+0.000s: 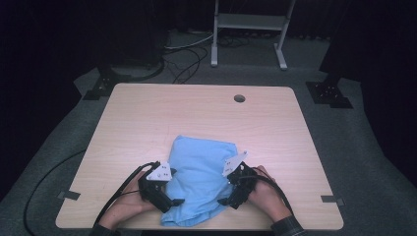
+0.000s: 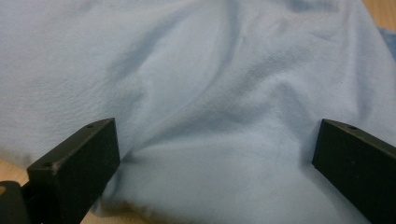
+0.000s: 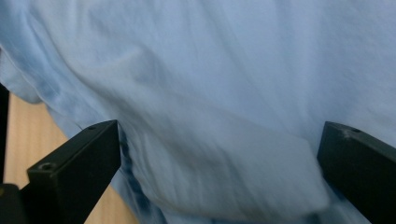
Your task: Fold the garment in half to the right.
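Forearms and hands come in at the near edge of the tabletop (image 1: 147, 113), which is pale wood with a round hole (image 1: 239, 98) near its far edge. A light blue cloth (image 1: 199, 177) is spread in a rumpled heap on the near half of the tabletop, well short of the hole, with its near end reaching almost to the near edge.

On the left of the cloth the left gripper (image 1: 173, 201) is held against the cloth's left border. In the left gripper view its fingers (image 2: 74, 163) are seen spread wide, with soft folds of cloth lying across the gap between them; nothing is pinched.

On the right of the cloth the right gripper (image 1: 227, 200) is set against the cloth's right border. In the right gripper view its fingers (image 3: 77, 161) are likewise spread wide, a fold of cloth lies between them, and a strip of tabletop is seen beside the cloth's hem at the left.
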### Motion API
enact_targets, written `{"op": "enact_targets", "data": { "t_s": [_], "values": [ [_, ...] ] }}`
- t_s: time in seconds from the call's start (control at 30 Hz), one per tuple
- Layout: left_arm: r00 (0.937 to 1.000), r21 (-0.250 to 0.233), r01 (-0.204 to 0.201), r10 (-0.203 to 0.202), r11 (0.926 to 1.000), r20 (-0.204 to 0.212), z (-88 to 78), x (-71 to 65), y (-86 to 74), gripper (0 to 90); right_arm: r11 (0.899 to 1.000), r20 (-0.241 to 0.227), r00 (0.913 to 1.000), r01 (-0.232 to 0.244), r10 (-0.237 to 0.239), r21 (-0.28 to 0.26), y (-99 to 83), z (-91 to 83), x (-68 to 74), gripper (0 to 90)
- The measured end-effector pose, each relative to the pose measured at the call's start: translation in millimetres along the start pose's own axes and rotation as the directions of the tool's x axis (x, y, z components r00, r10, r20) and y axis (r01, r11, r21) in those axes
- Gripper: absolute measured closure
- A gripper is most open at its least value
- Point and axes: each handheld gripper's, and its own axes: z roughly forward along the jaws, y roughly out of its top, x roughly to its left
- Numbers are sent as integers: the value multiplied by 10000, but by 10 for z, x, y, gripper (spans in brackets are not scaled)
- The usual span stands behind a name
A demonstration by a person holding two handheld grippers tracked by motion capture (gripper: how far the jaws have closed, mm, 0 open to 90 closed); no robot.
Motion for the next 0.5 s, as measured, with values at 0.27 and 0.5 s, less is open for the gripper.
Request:
{"op": "enact_targets", "data": {
  "t_s": [0.27,0.5],
  "values": [
    [9997,-143,177,-180,9997,-178,55,12,23,0,9971,755,9959,-542,501,528,-191,-120,-131,0],
    [9997,-359,152,-158,9992,-161,-43,7,56,0,9941,530,9937,-955,983,-522,-206,-286,-117,0]
  ]
}}
